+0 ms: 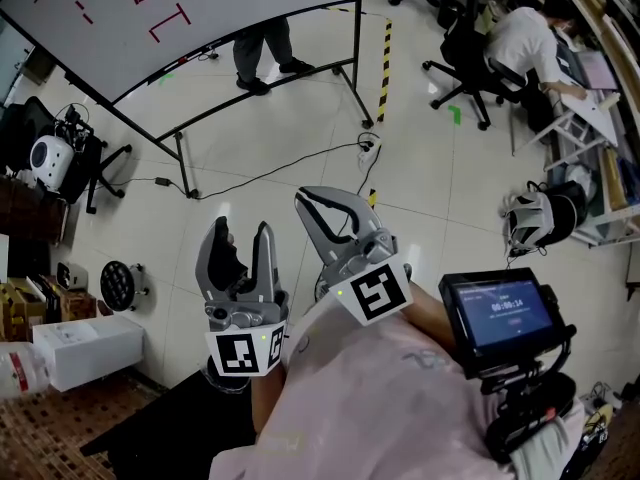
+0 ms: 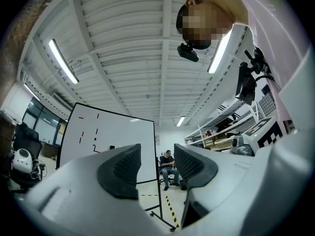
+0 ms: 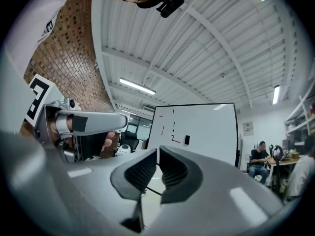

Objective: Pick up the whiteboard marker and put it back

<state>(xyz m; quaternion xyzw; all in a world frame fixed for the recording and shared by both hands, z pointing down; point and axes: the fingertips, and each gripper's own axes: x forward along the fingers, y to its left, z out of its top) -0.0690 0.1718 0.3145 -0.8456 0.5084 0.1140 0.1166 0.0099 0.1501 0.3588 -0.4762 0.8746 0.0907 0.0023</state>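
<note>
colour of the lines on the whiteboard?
Whiteboard lines: mostly red, some black. Best in head view.

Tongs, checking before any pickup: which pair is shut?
The right tongs, jaws nearly touching with nothing between them; the left tongs have jaws standing clearly apart, also empty.

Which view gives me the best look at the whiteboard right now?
Right gripper view: the whiteboard appears nearly whole and face-on. Left gripper view shows it oblique, partly blocked; head view crops its top.
</note>
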